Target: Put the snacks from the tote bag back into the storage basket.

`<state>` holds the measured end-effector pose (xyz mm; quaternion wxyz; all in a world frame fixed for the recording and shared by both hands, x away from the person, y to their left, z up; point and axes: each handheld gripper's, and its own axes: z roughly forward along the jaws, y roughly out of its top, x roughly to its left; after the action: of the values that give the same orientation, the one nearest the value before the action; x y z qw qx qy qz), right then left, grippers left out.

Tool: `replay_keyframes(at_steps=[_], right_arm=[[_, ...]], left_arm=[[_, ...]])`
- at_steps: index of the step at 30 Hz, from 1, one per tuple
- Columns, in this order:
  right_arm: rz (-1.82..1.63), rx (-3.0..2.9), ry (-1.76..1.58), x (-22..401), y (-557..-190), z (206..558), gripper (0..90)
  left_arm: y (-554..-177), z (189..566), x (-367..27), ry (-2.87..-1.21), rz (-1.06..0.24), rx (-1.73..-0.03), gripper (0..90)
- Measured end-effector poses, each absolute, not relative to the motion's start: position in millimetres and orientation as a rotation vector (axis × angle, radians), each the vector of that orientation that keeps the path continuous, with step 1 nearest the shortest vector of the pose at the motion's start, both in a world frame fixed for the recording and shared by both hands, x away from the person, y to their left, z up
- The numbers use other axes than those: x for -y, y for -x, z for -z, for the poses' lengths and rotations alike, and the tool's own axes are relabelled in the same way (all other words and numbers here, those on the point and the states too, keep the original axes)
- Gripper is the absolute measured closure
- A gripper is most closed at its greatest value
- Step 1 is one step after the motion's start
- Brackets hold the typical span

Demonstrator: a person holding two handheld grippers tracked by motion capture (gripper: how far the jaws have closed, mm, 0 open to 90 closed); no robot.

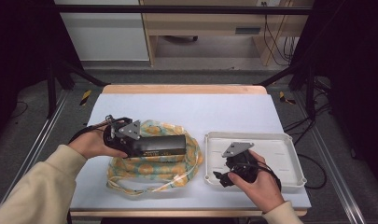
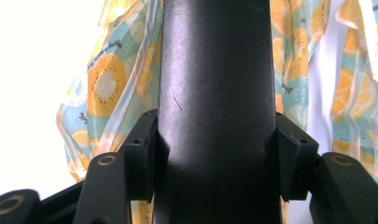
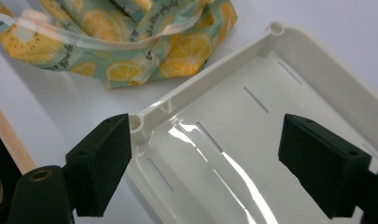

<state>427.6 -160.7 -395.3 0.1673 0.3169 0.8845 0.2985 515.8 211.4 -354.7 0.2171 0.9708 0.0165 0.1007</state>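
A black cylinder [image 1: 163, 144] lies level above a lemon-print fabric bag [image 1: 149, 170] at the table's left middle. My left gripper [image 1: 133, 145] is shut on the cylinder's left end. In the left gripper view both pads [image 2: 142, 154] press the sides of the cylinder [image 2: 217, 93], with the bag [image 2: 107, 84] spread underneath. My right gripper [image 1: 221, 178] hovers open at the near left corner of a white tray [image 1: 289, 154]. In the right gripper view its jaws [image 3: 205, 158] stand wide over the tray's corner [image 3: 252, 121] with nothing between them, and the bag [image 3: 130, 37] lies beyond.
The table carries a pale mat [image 1: 186, 109] with a wooden edge [image 1: 182, 88] at the back. The bag's long strap [image 1: 144, 190] trails toward the front edge. Dark frame posts stand at both sides, and cables run on the floor at the right.
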Motion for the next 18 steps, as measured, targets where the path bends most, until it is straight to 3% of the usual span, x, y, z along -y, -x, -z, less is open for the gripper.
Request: replay_keyframes(at_steps=[10,18], right_arm=[[-0.789,-2.586,-0.773,152.7,-451.5,361.5,8.2],[-0.786,-2.653,-0.686,146.6,-465.2,356.7,7.9]], left_arm=[[-513.9,345.4,-202.7,-2.688,-0.278,-0.04,42.8],[-513.2,345.7,-193.0,-2.695,-0.274,-0.017,42.9]])
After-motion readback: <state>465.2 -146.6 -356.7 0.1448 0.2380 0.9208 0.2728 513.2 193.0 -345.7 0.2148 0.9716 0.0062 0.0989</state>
